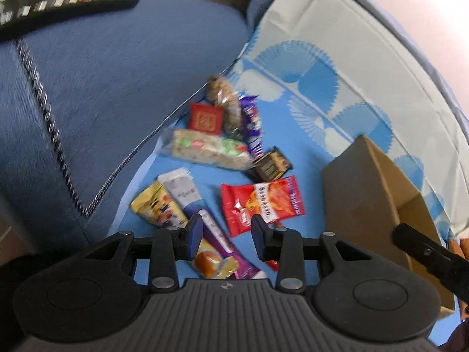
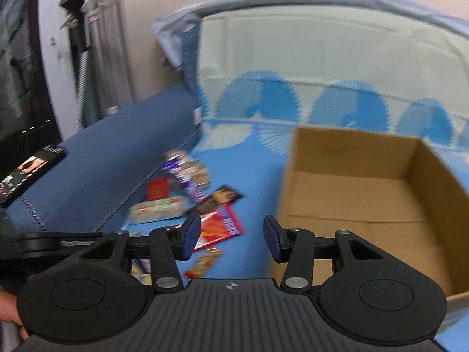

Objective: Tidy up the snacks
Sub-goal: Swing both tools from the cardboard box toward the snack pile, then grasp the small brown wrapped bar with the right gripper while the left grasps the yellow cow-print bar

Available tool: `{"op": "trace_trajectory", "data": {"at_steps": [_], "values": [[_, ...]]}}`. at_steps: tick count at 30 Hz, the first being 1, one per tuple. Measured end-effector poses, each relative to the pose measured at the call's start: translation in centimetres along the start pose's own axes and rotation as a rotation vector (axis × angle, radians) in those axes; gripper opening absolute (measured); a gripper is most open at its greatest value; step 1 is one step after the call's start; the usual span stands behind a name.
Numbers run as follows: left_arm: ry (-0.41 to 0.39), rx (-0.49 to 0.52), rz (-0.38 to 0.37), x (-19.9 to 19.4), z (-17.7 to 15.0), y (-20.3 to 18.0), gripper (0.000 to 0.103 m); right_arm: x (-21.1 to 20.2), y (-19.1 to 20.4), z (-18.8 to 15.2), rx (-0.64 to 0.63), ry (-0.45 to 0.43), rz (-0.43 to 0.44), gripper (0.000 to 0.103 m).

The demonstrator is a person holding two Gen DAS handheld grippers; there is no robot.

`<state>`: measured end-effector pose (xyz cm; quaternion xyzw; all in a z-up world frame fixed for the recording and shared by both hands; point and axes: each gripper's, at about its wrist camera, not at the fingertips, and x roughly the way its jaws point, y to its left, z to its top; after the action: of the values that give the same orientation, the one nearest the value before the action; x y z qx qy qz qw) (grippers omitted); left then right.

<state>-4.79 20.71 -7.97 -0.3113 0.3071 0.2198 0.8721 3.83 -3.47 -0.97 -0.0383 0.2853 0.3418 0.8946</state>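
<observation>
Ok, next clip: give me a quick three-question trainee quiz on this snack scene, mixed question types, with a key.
1. True or false: the cardboard box already has snacks in it.
2. Multiple choice: the snack packets lie (A) on the blue patterned sheet, (B) inside the box, (C) on the dark blue cushion.
3. Short answer: is the left gripper or the right gripper gripping anything?

Key:
1. False; the inside that shows is bare.
2. A
3. Neither; both stand open with nothing between the pads, above packets such as the red packet.
</observation>
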Motion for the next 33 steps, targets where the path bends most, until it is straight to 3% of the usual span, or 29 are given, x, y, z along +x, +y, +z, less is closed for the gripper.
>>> {"op": "trace_trajectory", "data": {"at_steps": [7, 16, 28, 30, 33], "values": [[0.022, -0.040, 0.074, 1.2, -0.4, 1.5, 0.047, 5.2, 4.2, -0.5, -0.015, 0.101, 0.068, 0.042], [0.073, -0.078, 0.127, 2.7, -0.6, 2.3, 0.065, 11.7, 4.8, -2.3, -0.001, 0.254, -0.059, 0.042], [0.060, -0.071, 0.159, 2.8, -0.7, 2.3, 0.068, 16.2, 4.7, -4.6, -0.018, 0.400, -0.132, 0.043], [0.050, -0.065, 0.172, 2.5, -0.7, 2.2, 0.068, 16.0, 4.8, -4.4, -0.033, 0.402, -0.129, 0.040], [0.047, -0.051, 0.203, 2.5, -0.9, 2.0, 0.068, 15.8, 5.0, -4.5, -0.062, 0.392, -0.133, 0.025]]}}
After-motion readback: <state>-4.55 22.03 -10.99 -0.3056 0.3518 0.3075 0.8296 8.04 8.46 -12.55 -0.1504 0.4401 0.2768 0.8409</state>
